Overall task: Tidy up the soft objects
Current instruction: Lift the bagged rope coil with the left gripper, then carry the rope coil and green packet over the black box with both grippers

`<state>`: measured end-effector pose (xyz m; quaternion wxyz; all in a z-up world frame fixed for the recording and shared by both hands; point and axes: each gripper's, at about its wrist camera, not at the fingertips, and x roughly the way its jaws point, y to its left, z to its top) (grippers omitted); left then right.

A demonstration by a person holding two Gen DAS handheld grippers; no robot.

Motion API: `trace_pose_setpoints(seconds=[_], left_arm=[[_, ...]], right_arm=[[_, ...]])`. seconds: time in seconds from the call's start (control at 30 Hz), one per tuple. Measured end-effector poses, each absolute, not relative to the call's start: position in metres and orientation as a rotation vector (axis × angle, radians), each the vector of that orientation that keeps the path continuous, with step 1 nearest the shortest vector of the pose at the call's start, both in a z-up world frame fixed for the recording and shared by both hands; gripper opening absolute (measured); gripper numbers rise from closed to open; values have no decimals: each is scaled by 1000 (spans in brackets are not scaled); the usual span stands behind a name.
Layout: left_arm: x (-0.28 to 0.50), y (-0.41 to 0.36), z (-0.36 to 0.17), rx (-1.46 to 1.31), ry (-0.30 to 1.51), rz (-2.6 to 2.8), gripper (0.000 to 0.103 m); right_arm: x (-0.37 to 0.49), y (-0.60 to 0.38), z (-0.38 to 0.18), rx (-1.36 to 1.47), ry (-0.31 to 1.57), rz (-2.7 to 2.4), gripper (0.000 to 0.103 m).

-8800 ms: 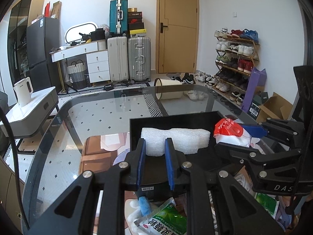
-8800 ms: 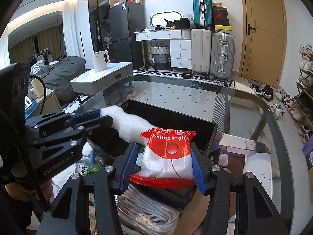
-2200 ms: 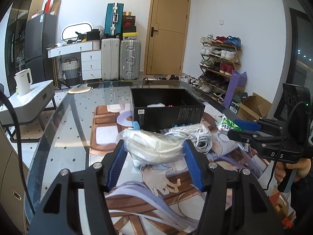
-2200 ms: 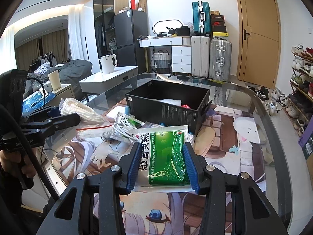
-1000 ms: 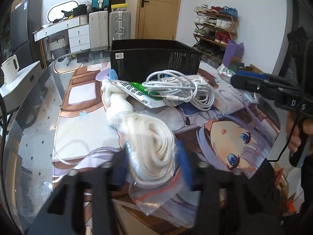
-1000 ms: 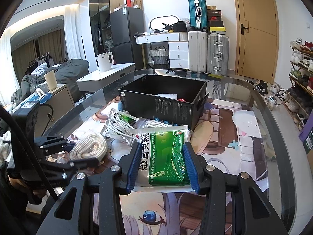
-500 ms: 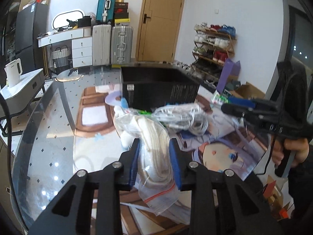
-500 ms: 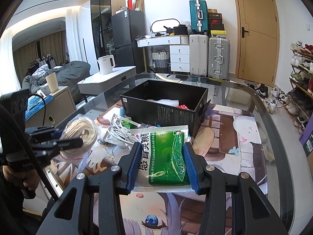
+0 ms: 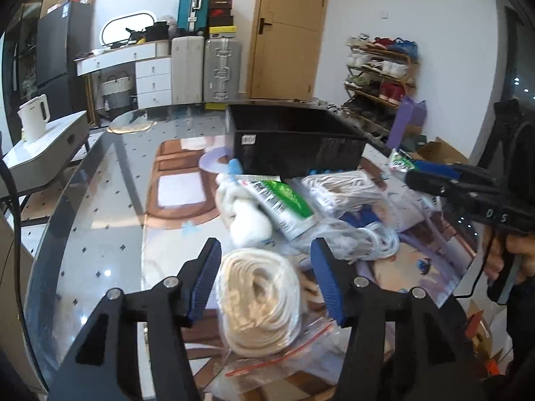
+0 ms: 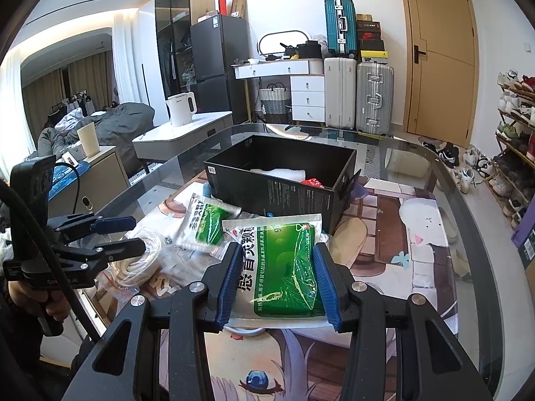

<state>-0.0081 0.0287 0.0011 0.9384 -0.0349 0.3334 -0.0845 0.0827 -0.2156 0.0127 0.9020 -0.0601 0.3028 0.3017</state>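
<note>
- Sorting step in hand: I have my right gripper (image 10: pixel 279 279) clamped on the green sachet pack (image 10: pixel 284 267), held up over the near part of the desk (image 10: pixel 444 180), just short of the black box (image 10: pixel 277 180).
- My left gripper (image 9: pixel 265 279) stands wide, its blue pads either side of the bagged coil of white rope (image 9: pixel 259 304) and not touching it; the bag lies at the near edge of the desk.
- Black box sits toward the middle of the desk, with white foam (image 10: pixel 279 173) and a red packet (image 10: pixel 312 182) already inside.
- Next, I judge, the right carries the pack forward over the box rim and lets go.
- Left then needs to close on the rope coil squarely; the slick bag may slip.
- Loose cable bundle (image 9: pixel 344 187) and second green sachet (image 9: pixel 281 204) wait by the box.
</note>
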Motion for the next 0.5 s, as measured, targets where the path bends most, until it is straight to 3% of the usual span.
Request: trace_pose_setpoints(seconds=[0.23, 0.33, 0.37, 0.4, 0.5], left_arm=[[0, 20, -22, -32, 771, -142, 78], [1, 15, -28, -5, 786, -148, 76], [-1, 14, -28, 11, 778, -146, 67], [-1, 12, -27, 21, 776, -155, 50], [-3, 15, -22, 3, 766, -177, 37]], right_arm=[[84, -215, 9, -123, 635, 629, 44], [85, -215, 7, -122, 639, 628, 44], [85, -215, 7, -121, 640, 628, 44], [86, -216, 7, -120, 640, 628, 44], [86, -216, 6, -121, 640, 628, 44]])
